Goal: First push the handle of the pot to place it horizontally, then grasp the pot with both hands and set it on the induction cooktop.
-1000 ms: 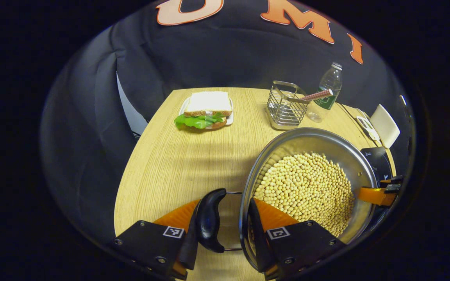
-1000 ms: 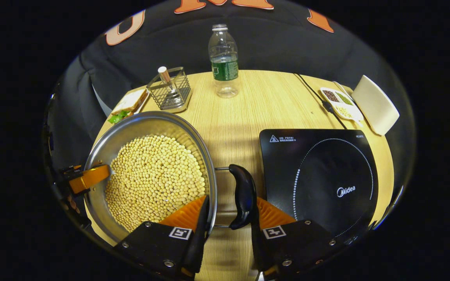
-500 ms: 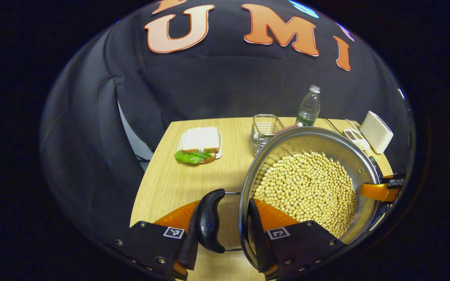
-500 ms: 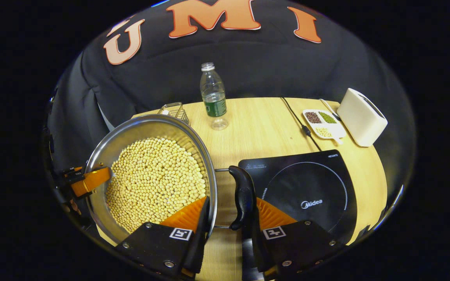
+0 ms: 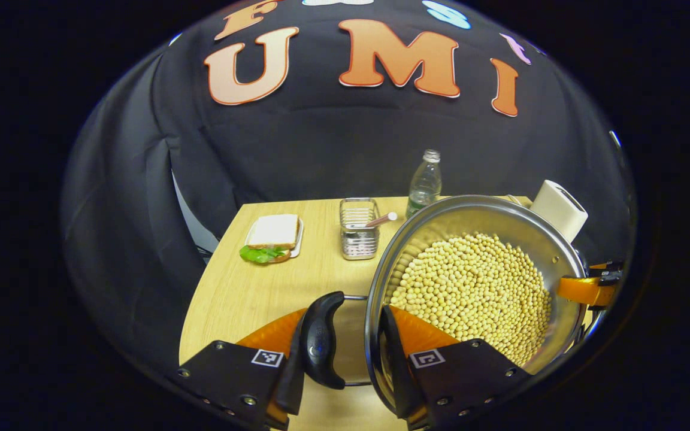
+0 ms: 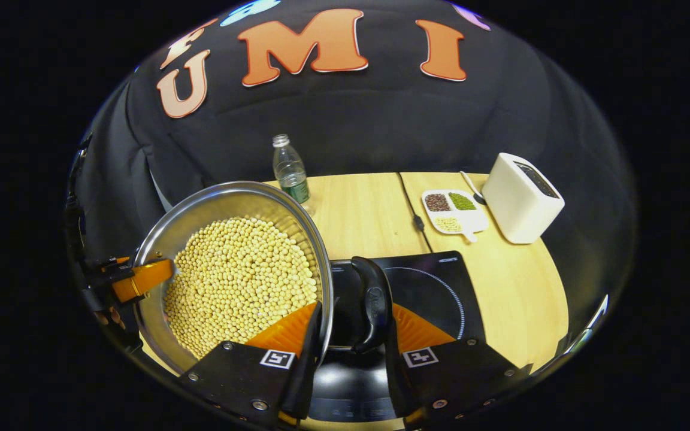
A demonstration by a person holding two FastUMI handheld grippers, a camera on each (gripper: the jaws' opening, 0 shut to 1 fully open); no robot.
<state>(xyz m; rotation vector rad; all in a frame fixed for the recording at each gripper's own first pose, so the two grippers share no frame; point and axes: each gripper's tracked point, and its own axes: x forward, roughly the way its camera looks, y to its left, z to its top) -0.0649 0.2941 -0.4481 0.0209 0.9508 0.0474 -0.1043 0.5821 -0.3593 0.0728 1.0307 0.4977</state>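
A steel pot (image 5: 438, 230) full of pale beans (image 5: 477, 287) hangs above the wooden table (image 5: 249, 293), held level between both grippers. My left gripper (image 5: 345, 353) is shut on the pot's black side handle (image 5: 321, 338), one finger inside the rim and one outside the handle. In the right gripper view, my right gripper (image 6: 348, 347) is shut the same way on the opposite handle (image 6: 372, 302) of the pot (image 6: 219, 206). The black induction cooktop (image 6: 435, 287) lies just below and right of that handle. Each view shows the other gripper at the pot's far side (image 5: 587, 287) (image 6: 135, 281).
A sandwich on a plate (image 5: 270, 236), a wire basket (image 5: 359, 230) and a water bottle (image 5: 424, 179) stand at the back of the table. Behind the cooktop lie a cable (image 6: 414, 215), a divided dish of grains (image 6: 453, 209) and a white box-shaped appliance (image 6: 521, 203).
Both grippers have lifted the pot and carried it to the right. The table has dropped away, and the cooktop now sits under the right handle.
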